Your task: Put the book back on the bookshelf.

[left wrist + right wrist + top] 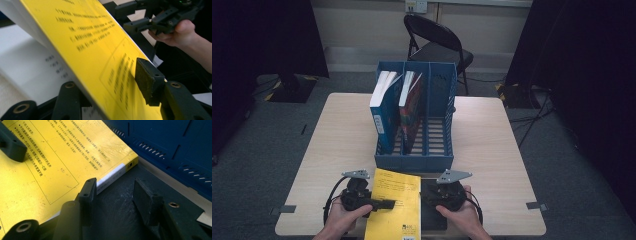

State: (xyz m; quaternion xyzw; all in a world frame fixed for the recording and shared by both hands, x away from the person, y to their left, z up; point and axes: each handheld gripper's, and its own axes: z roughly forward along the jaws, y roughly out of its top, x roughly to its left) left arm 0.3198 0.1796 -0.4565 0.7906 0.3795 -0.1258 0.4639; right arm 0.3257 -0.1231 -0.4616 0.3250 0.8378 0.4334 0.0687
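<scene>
Now, L gripper (107,82): jaws astride yellow book (393,202) edge, one pad on cover; grip firm? can't tell.
R gripper (113,195): jaws part open, nothing between, book spine just beside.
Blue rack (414,162): beyond both tips.

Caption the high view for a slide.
Left gripper grips yellow book before blue file rack; right gripper open beside it.

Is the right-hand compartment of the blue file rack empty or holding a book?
Empty. In the high view the blue file rack shows bare slats in its right compartment, while a book stands in each of the other two.
</scene>
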